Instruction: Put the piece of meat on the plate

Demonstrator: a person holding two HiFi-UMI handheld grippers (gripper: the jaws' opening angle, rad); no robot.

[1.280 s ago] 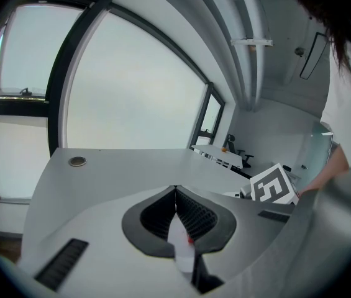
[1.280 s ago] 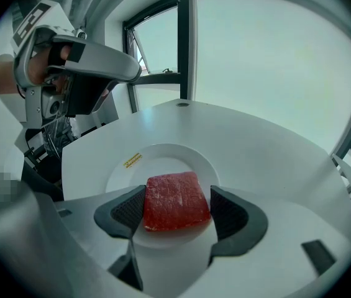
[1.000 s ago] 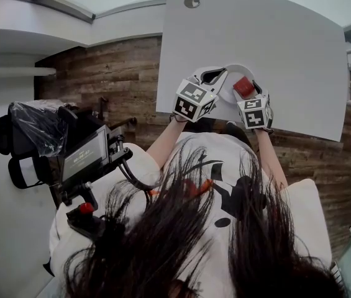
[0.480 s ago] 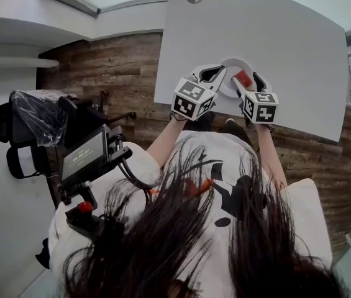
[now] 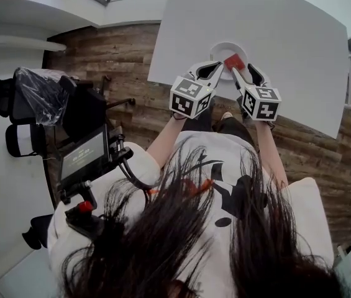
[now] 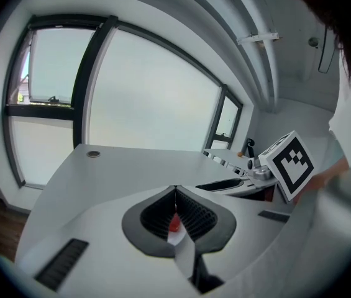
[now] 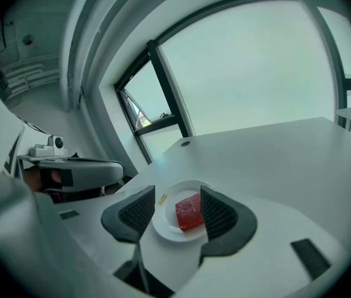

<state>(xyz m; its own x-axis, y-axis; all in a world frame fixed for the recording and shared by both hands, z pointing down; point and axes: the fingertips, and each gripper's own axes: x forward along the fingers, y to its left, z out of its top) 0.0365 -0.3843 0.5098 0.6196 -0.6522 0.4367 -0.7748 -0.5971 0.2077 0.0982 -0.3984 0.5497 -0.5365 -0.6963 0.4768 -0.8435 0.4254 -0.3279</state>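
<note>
Back from the plate (image 7: 164, 221) we drew our right gripper (image 5: 243, 74), empty jaws narrowing; meat (image 7: 189, 212) lay straight ahead; left gripper (image 6: 175, 197) clenched shut.

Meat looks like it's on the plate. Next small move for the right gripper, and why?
Probably draw the right gripper back, clear of the plate. The piece of meat lies flat on it, and the jaws, though they have just been closing, stand apart and grip nothing.
</note>
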